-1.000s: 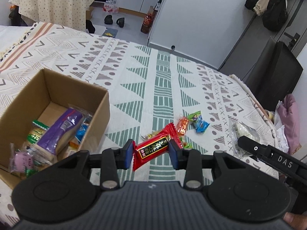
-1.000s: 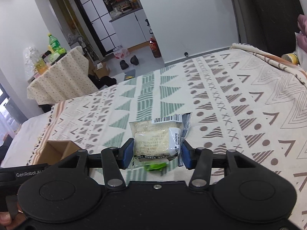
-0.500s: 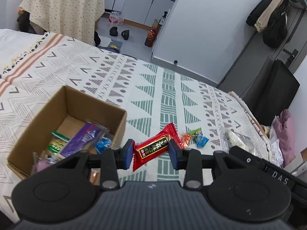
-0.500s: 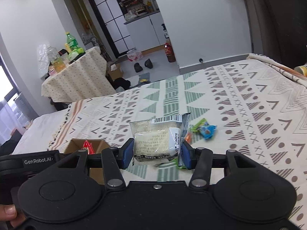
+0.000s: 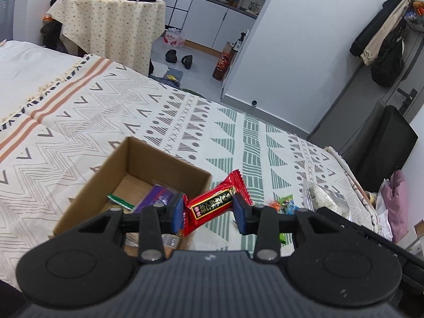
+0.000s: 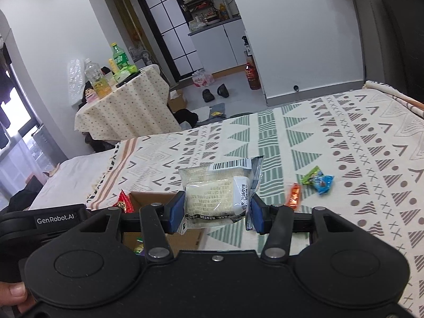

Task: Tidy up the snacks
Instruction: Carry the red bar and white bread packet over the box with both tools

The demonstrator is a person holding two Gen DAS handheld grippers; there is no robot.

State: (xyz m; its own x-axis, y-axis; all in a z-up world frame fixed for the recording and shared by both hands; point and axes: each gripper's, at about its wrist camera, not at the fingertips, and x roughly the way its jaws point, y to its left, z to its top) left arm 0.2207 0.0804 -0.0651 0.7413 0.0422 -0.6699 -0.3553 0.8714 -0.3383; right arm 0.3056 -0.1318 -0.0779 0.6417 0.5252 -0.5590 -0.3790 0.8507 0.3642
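Note:
My left gripper [image 5: 208, 213] is shut on a red snack packet [image 5: 216, 202], held in the air just right of an open cardboard box [image 5: 114, 167]. A purple packet [image 5: 159, 194] and a green one [image 5: 119, 202] lie inside the box. My right gripper [image 6: 216, 213] is shut on a clear-wrapped pale cake [image 6: 215, 194], above the box's [image 6: 148, 197] right edge. The red packet [image 6: 124, 202] and the left gripper body show at the left of the right wrist view. Loose on the bedspread lie an orange candy [image 6: 294, 195], a green one [image 6: 308, 176] and a blue one [image 6: 323, 182].
The patterned bedspread [image 5: 132, 122] covers the bed, with its far edge toward the floor. Beyond stand a cloth-covered table [image 5: 111, 23] with bottles, shoes [image 5: 179, 57] on the floor, a black chair [image 5: 384, 148] and a pink cloth [image 5: 397, 206] at right.
Both grippers have risen and drawn back with their packets, so the box and bed appear smaller and lower. In the right wrist view the box and loose candies came into sight.

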